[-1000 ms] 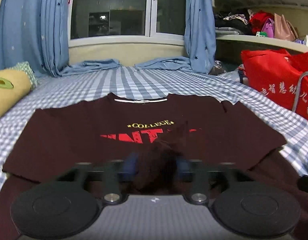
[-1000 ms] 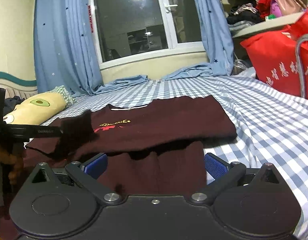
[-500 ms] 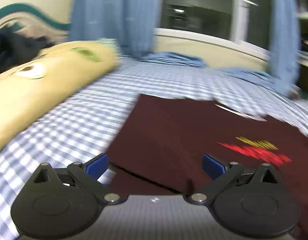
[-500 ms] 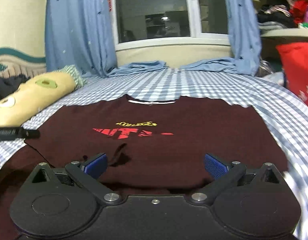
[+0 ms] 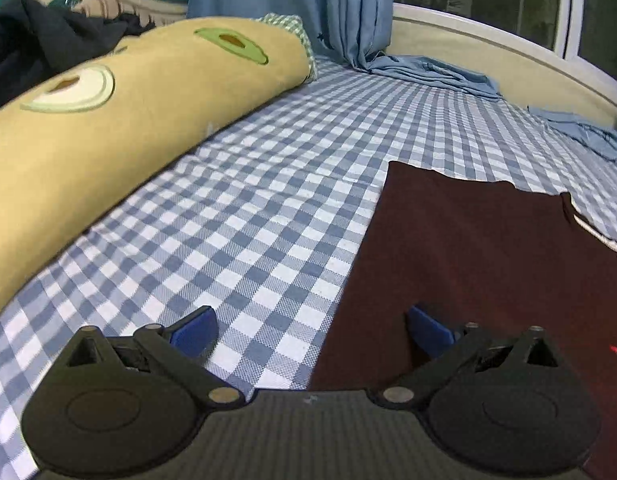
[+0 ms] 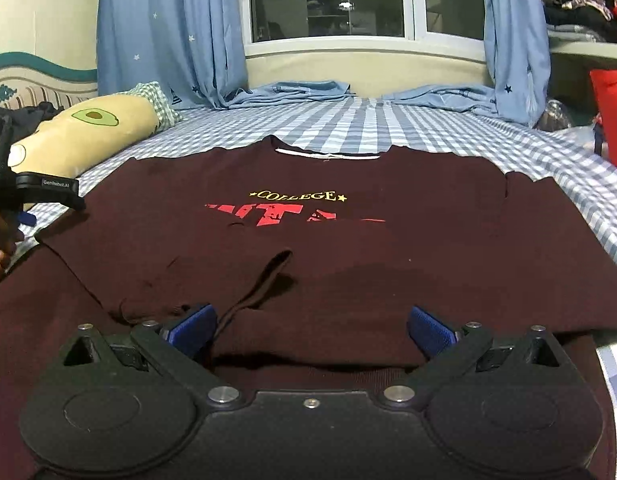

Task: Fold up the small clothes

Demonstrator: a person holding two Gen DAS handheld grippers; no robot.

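A: With the bottom hem already laid up over the chest, the maroon T-shirt [image 6: 348,240] is seen spread across the middle of the right wrist view, collar toward the window, on the checked bedsheet [image 5: 268,200]. What is judged to be the step in hand?

B: A side fold is judged likely. In the left wrist view the shirt's side edge runs from lower centre up to the right, and the left gripper [image 5: 310,330] straddles that edge low in the frame. For a clean fold, both layers at the edge should be caught together, and the sheet beneath should be kept out of the pinch.

A: State of the left claw?

B: Its jaws have just been opening and are recorded at full spread. One blue pad hangs over the sheet, the other over the maroon cloth; nothing is gripped between them, and contact with the cloth cannot be confirmed.

A: And the right gripper [image 6: 310,328]?

B: Spread wide as well, low in its frame above the folded hem. A raised wrinkle lies just beside its left-hand pad; no cloth is pinched. That wrinkle should be smoothed before any further fold is made.

A: Surroundings?

B: An avocado-print pillow [image 5: 108,120] is noted at upper left, well apart from the shirt.
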